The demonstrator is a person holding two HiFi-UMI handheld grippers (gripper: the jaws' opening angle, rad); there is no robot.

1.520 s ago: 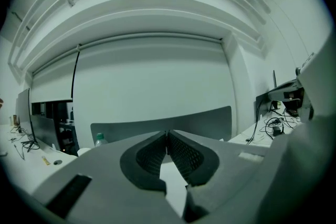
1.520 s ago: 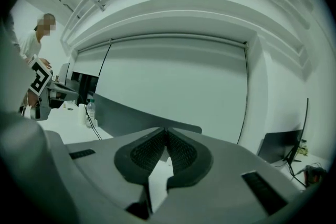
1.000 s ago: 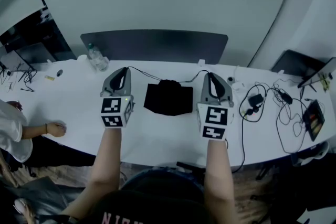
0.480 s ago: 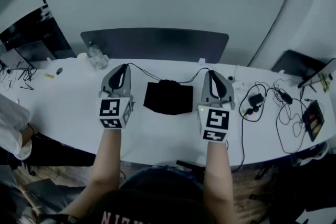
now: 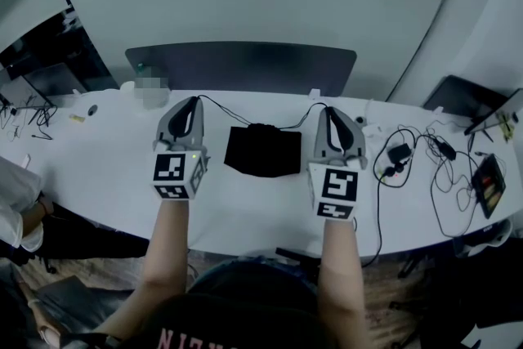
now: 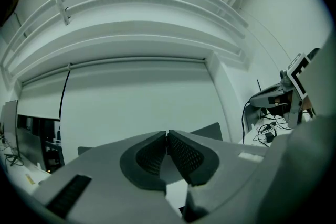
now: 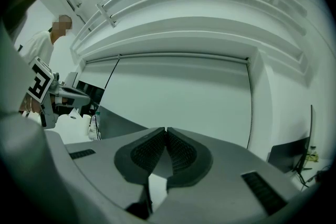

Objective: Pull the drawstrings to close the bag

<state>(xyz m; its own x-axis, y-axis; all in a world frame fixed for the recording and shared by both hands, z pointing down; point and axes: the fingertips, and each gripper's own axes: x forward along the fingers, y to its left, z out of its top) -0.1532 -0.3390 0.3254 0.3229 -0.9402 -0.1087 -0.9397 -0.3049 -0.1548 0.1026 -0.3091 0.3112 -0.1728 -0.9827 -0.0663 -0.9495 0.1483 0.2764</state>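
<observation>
A black drawstring bag (image 5: 263, 151) lies flat on the white table (image 5: 245, 208) between my two grippers, its gathered mouth at the far side. One thin black drawstring (image 5: 225, 112) runs from the mouth to the tip of my left gripper (image 5: 196, 99); the other drawstring (image 5: 296, 120) runs to the tip of my right gripper (image 5: 324, 108). Both strings look stretched. In the left gripper view the left gripper (image 6: 166, 134) has its ribbed pads pressed together, aimed up at the wall. The right gripper (image 7: 166, 129) looks the same. The strings themselves are hidden in both gripper views.
A dark partition panel (image 5: 241, 65) stands along the table's far edge. Tangled cables and a charger (image 5: 400, 155) lie at the right, with a flat device (image 5: 489, 184) beyond them. A person in a white sleeve (image 5: 16, 208) is at the left edge.
The person's hand at the left has drawn back off the table. Both grippers have edged slightly away from me, still shut, with the strings leading to their tips.
</observation>
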